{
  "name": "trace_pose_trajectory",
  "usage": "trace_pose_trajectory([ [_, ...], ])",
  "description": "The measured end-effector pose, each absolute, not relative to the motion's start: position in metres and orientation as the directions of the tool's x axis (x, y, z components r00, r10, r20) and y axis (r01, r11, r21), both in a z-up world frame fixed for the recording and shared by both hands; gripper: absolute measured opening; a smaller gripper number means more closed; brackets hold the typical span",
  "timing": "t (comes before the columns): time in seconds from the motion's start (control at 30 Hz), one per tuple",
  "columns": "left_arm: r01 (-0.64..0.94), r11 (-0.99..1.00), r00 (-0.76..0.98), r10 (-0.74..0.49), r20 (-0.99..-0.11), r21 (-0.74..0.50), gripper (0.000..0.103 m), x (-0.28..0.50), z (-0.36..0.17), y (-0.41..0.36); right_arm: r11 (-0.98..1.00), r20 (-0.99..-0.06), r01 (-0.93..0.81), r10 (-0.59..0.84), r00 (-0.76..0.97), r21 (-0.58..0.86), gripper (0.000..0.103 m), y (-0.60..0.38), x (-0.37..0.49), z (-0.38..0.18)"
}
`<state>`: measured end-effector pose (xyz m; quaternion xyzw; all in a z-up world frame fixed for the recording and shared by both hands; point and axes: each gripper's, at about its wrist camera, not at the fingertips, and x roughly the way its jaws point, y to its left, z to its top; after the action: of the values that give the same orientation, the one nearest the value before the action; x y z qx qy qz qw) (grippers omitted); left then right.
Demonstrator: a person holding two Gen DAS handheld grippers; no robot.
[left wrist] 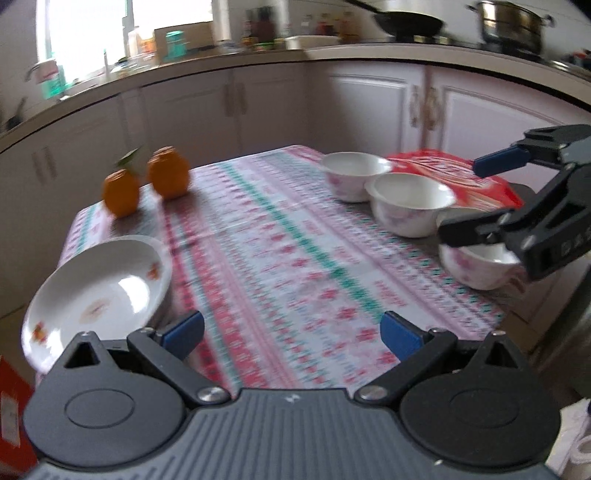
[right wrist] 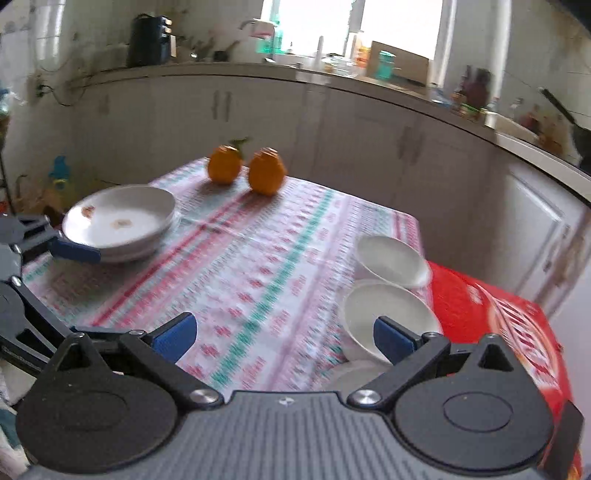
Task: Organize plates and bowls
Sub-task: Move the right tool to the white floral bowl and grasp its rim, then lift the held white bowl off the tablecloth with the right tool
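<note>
Kitchen surface (left wrist: pixel 280 258), rectangular, draped in a glossy woven-pattern cloth with red, pink and green bands running lengthwise. Behind it, a curved run of pale panelled cabinets (left wrist: pixel 207 110) under a smooth worktop crowded with blurred bottles, a black frying pan (left wrist: pixel 406 20) and a shiny steel pot (left wrist: pixel 511 24).

Red printed plastic bag (right wrist: pixel 491 317), crinkled and glossy, lying at the right end of the surface, just beside the bowls.

Stack of plates (right wrist: pixel 120 221), shallow, round, white glazed ceramic with small orange floral motifs, at the left edge of the surface; the left wrist view shows the top plate's rim overhanging that edge.

Three bowls, white glazed ceramic with flared rims and faint pink flower prints, in a touching row along the right side: far bowl (left wrist: pixel 354 173), middle bowl (left wrist: pixel 408 203), near bowl (left wrist: pixel 480 264).

Two oranges (left wrist: pixel 168 177), dimpled skin, one with a green leaf, at the far left corner, close together.

Left hand-held gripper (left wrist: pixel 291 332): black linkage arms, blue rubber pads, jaws spread wide and empty over the near edge of the cloth, beside the plates.

Right hand-held gripper (right wrist: pixel 284 334): same build, jaws fully released, nothing clamped; its right pad overlaps the middle bowl in view, and from the left wrist view one finger crosses the near bowl's rim.
</note>
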<state>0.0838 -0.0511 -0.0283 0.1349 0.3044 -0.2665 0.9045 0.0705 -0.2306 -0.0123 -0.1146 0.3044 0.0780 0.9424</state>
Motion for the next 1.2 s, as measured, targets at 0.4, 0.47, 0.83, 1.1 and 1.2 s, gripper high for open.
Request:
trace_pose_trajectory([
  [0.4, 0.765, 0.637, 0.543, -0.555, -0.630, 0.099, 0.101, 0.071, -0.042, -0.135, 0.998, -0.614, -0.058, 0.054, 0.787, 0.014, 0.103, -0.305, 0.050, -0.032],
  [0.47, 0.785, 0.613, 0.521, -0.569, -0.636, 0.094, 0.101, 0.071, -0.046, -0.147, 0.998, -0.626, -0.048, 0.066, 0.777, 0.045, 0.103, -0.314, 0.051, -0.037],
  [0.83, 0.839, 0.541, 0.452, -0.623, -0.639, 0.067, 0.096, 0.070, -0.063, -0.189, 0.982, -0.675, -0.080, 0.177, 0.716, 0.173, 0.099, -0.340, 0.070, -0.050],
  [1.1, 0.842, 0.538, 0.430, -0.641, -0.636, 0.028, 0.085, 0.075, -0.064, -0.194, 0.946, -0.682, -0.072, 0.280, 0.676, 0.317, 0.082, -0.364, 0.085, -0.054],
  [1.2, 0.847, 0.531, 0.429, -0.643, -0.634, 0.034, 0.083, 0.073, -0.064, -0.196, 0.946, -0.690, -0.070, 0.280, 0.668, 0.316, 0.077, -0.364, 0.089, -0.056],
])
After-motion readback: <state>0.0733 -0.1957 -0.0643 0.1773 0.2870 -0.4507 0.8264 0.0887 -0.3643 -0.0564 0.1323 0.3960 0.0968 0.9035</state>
